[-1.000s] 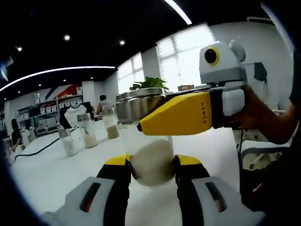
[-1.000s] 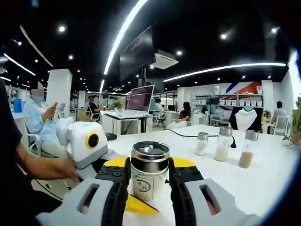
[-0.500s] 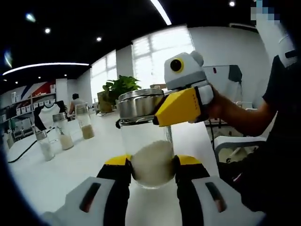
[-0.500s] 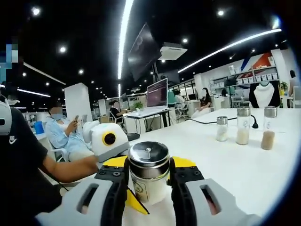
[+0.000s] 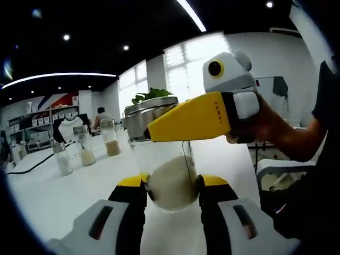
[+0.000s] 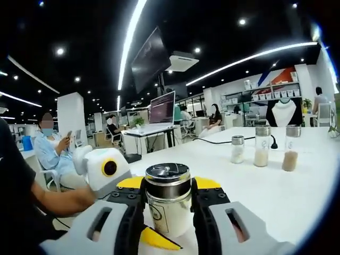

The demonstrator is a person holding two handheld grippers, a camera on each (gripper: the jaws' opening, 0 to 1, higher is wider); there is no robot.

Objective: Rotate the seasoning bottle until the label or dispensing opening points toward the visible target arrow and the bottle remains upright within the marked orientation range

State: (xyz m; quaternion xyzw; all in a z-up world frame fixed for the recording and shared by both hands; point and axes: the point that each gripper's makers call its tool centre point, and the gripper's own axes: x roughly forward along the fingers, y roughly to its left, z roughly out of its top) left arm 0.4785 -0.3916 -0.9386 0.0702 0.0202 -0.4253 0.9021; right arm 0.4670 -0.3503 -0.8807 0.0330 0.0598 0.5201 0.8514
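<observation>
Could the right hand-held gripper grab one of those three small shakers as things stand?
Probably not yet: the right hand-held gripper is shut on the bottle. The table toward the shakers looks bare.

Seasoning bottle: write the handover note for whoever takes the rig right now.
Left gripper: jaws shut on the glass body of the seasoning bottle, low down, by the white contents.
Right gripper: jaws shut on the bottle's metal cap.
Bottle is upright over the white table; three spare shakers stand further back.
Done: two-point grip.
Left: no target arrow is in view, so confirm orientation, then set down upright.
</observation>
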